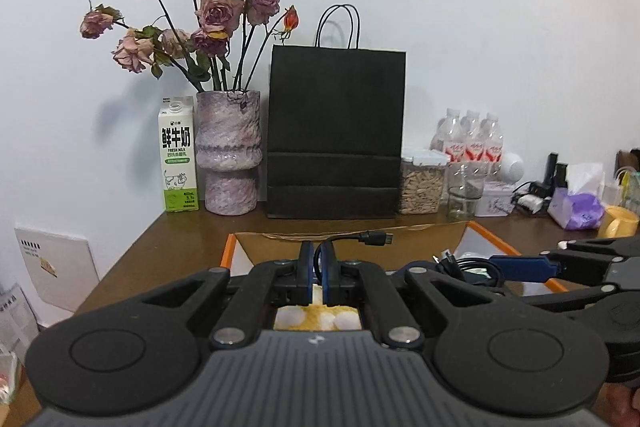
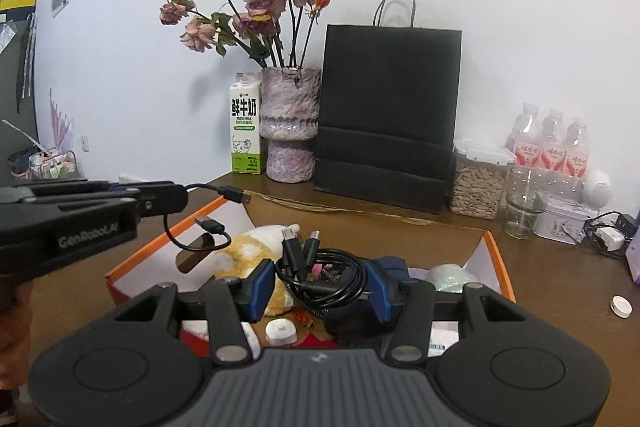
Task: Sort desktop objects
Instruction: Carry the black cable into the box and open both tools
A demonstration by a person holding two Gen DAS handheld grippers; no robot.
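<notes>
Brown desk (image 2: pixel 560 267), backed by black paper bag (image 2: pixel 390 115), vase of dried roses (image 2: pixel 290 123) and milk carton (image 2: pixel 246 131). Orange-rimmed open box (image 2: pixel 500 259) near the front edge, holding a plush toy (image 2: pixel 248 247) and mixed small items. Right gripper (image 2: pixel 320 287), jaws partly spread, clamped about a coiled black cable bundle (image 2: pixel 320 275) above the box. Left gripper (image 1: pixel 318 267), jaws fully closed, pinching a short black USB cable (image 1: pixel 360 238) over the box's left side, both plugs hanging free.
</notes>
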